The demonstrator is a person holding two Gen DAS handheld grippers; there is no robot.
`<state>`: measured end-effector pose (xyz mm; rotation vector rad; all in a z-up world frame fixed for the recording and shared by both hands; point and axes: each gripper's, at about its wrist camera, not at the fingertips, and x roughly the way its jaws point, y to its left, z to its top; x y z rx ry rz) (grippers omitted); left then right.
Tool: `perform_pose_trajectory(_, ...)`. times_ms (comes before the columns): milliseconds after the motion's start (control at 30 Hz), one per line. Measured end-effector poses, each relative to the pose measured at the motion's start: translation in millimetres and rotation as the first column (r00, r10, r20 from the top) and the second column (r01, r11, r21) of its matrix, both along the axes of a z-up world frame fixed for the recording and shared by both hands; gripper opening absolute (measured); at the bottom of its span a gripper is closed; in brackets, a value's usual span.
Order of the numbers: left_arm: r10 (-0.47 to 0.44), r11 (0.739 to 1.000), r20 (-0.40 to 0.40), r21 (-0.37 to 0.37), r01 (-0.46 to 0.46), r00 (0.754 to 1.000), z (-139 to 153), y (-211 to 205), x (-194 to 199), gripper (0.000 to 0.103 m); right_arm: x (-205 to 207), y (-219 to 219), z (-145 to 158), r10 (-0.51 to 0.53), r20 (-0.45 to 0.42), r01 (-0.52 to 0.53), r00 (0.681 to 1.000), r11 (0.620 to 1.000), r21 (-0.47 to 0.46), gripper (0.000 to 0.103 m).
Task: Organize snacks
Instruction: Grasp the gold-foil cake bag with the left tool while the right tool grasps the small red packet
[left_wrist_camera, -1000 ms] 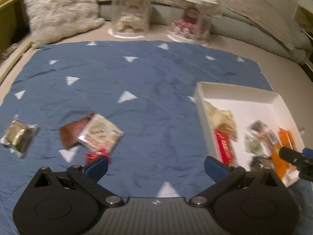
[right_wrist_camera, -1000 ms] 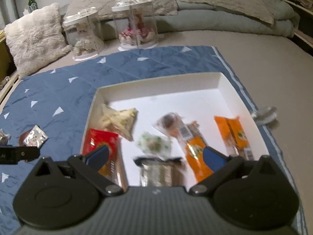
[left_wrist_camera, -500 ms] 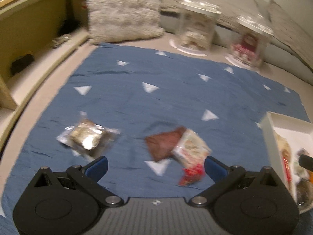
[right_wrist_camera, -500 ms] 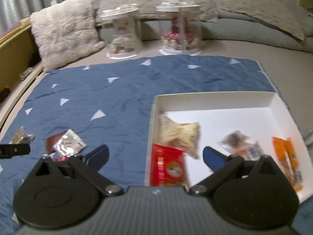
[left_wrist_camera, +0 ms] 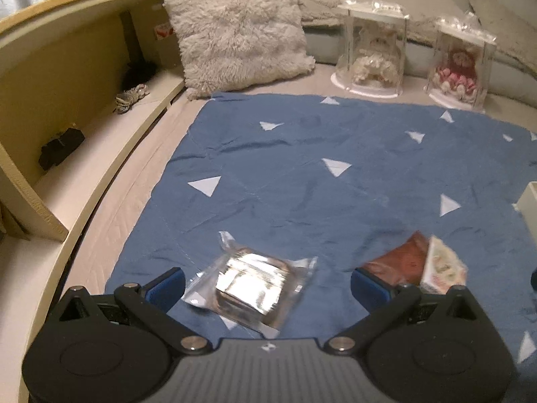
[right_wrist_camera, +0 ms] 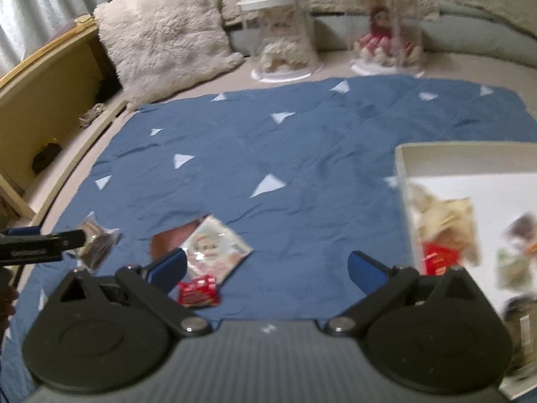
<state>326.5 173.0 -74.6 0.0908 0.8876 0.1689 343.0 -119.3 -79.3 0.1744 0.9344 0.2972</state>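
My left gripper (left_wrist_camera: 267, 283) is open, and a clear-wrapped dark snack with a silver label (left_wrist_camera: 250, 285) lies on the blue cloth (left_wrist_camera: 302, 174) between its fingers. A brown packet (left_wrist_camera: 399, 260) and a white printed packet (left_wrist_camera: 443, 267) lie just right of it. My right gripper (right_wrist_camera: 266, 267) is open over the cloth; the white printed packet (right_wrist_camera: 214, 247) and a small red packet (right_wrist_camera: 198, 290) sit by its left finger. The white tray (right_wrist_camera: 446, 151) at right holds several snacks. The left gripper's finger (right_wrist_camera: 40, 241) reaches the clear-wrapped snack (right_wrist_camera: 95, 245).
A fluffy white pillow (left_wrist_camera: 241, 23) and two clear display cases with dolls (left_wrist_camera: 372, 47) (left_wrist_camera: 459, 60) stand beyond the cloth. A wooden shelf (left_wrist_camera: 67, 107) runs along the left. The tray's corner (left_wrist_camera: 528, 198) shows at the right edge of the left wrist view.
Both grippers have swung left. The left one now has the clear-wrapped snack between its fingers; the right one has left the tray and come over the cloth near the white and red packets.
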Motion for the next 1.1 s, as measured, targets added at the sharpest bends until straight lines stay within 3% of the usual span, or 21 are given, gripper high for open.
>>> perform_pose_trajectory(100,-0.015,1.000,-0.024,0.006,0.015,1.000,-10.7,8.7,11.5,0.103,0.4,15.4,-12.7,-0.005,-0.046,0.006,0.999,1.000,0.003,0.102)
perform_pose_trajectory(300,-0.067,0.996,-0.121,0.055,0.074,0.990,-40.6,15.1,30.0,0.103,-0.7,26.7,-34.5,-0.011,-0.109,0.021,0.994,0.996,0.091,0.091)
perform_pose_trajectory(400,-0.082,0.991,-0.143,0.089,0.095,0.986,-48.9,15.1,35.7,0.103,0.9,34.5,-43.6,0.007,-0.118,0.006,0.993,0.994,0.105,0.087)
perform_pose_trajectory(667,-0.077,0.993,-0.173,0.071,0.090,0.982,-53.1,19.6,40.9,0.098,4.4,62.2,-60.7,0.104,-0.099,-0.096,0.990,0.992,0.086,0.077)
perform_pose_trajectory(867,-0.039,0.998,-0.183,0.041,0.047,0.982,-48.1,23.7,41.4,0.080,0.5,70.9,-69.8,0.144,-0.083,-0.143,0.986,0.990,0.016,0.047)
perform_pose_trajectory(967,-0.020,0.999,-0.172,0.044,0.028,0.985,-42.1,22.3,40.4,0.069,-2.0,69.0,-64.8,0.179,-0.073,-0.179,0.981,0.984,-0.003,0.040)
perform_pose_trajectory(1100,0.018,0.999,-0.143,0.052,-0.010,0.990,-30.2,20.6,33.9,0.064,-7.9,67.9,-55.7,0.222,-0.046,-0.223,0.974,0.974,-0.028,0.037)
